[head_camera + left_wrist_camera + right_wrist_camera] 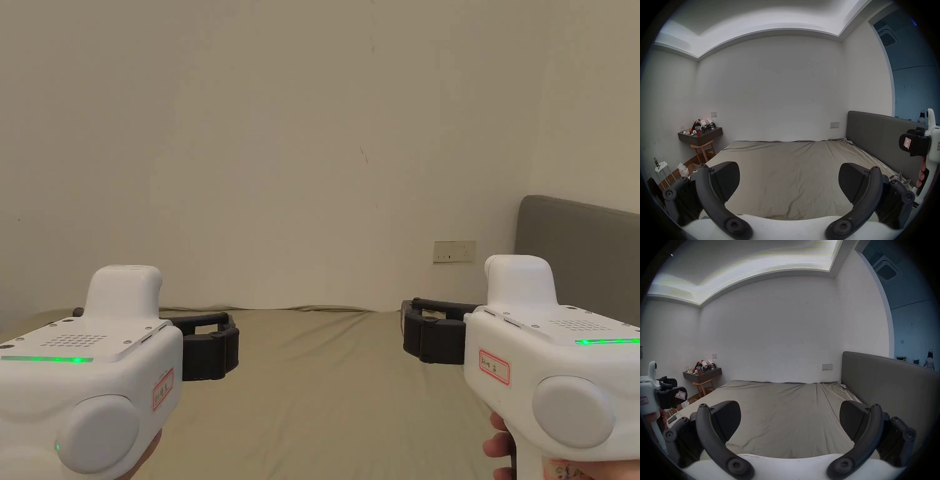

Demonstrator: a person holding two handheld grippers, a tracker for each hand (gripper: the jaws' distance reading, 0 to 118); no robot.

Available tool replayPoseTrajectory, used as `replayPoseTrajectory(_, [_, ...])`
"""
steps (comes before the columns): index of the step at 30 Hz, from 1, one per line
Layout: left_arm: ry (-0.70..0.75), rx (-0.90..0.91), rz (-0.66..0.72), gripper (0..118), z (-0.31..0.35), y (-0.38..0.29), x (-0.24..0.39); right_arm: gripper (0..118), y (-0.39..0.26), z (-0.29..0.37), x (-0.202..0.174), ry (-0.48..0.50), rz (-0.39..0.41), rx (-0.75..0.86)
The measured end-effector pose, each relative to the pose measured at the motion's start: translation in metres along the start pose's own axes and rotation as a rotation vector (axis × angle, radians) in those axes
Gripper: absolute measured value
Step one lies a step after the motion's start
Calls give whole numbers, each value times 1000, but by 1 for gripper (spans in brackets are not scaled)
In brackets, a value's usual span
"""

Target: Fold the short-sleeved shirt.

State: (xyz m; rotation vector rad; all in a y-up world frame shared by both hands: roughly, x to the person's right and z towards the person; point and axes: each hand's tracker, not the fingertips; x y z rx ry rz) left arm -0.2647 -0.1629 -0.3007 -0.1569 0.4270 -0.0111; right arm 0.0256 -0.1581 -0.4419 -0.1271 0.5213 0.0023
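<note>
Bed sheet (312, 387) ahead w/ no shirt on it, so I cannot tell which way it lies; left gripper (788, 181) at 9 o'clock and right gripper (790, 421) at 3 o'clock, both w/ jaws apart, holding nothing.

Bare bed sheet (312, 387) ahead; headboard (581, 250) rightward

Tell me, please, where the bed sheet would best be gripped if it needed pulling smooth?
Probably its bunched corner beside the headboard: folds stand up there for jaws to pinch, while the rest lies flat. Come from the bed's middle with the open right gripper, since headboard and wall block the other sides.
</note>
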Motion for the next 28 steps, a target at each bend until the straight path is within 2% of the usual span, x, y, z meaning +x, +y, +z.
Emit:
replayPoseTrajectory(22, [11,-6,-16,118,5,-1,0,118,0,6,-4,-36,20,26])
replayPoseTrajectory(28, [5,-4,-10,118,4,-1,2,118,1,10,-1,8,-9,11])
